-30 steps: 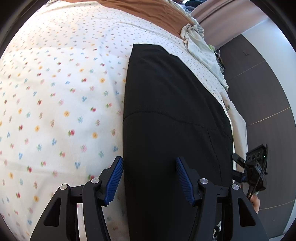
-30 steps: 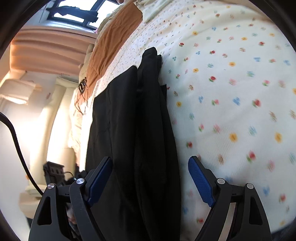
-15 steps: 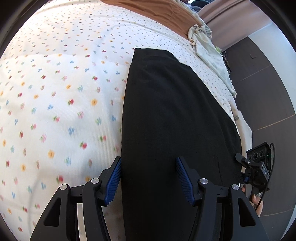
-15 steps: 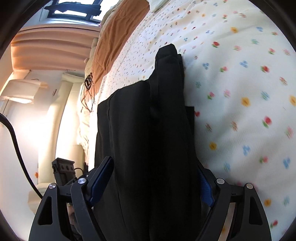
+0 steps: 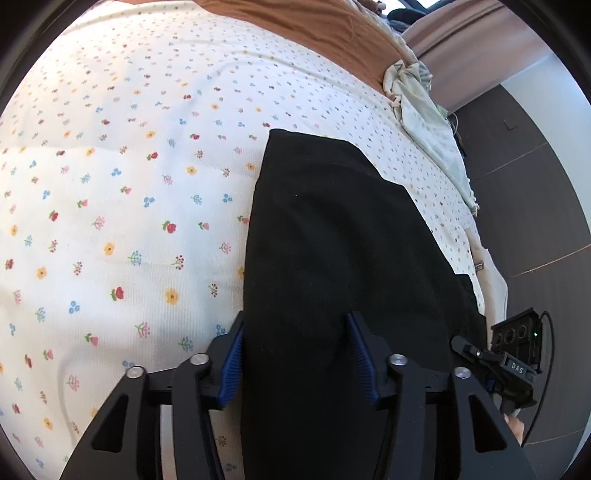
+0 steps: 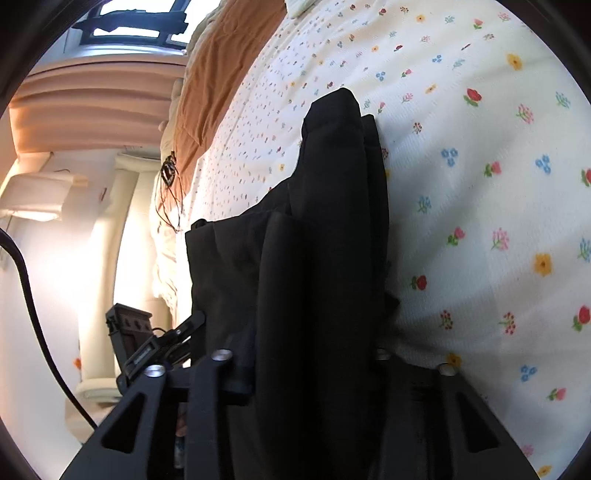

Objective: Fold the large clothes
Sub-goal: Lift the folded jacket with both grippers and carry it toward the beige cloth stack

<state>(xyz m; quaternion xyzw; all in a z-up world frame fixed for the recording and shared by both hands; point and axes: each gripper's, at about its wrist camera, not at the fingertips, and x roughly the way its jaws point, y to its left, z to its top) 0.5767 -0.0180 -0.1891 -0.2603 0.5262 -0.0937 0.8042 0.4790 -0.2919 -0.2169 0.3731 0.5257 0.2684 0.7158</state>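
- Left gripper [image 5: 295,354], bottom centre of left view: blue pads [image 5: 232,363] spread wide, straddling the near end of the black garment [image 5: 332,240], not pinching it.
- Right gripper [image 6: 314,369], bottom centre of right view: pads buried in bunched black garment [image 6: 332,229]; can't tell if clenched.
- Garment lies folded lengthwise up the frame centre on the floral bedsheet [image 5: 110,184].
- Brown blanket [image 5: 314,29] along the top edge.
- Dark floor [image 5: 535,184] at right.
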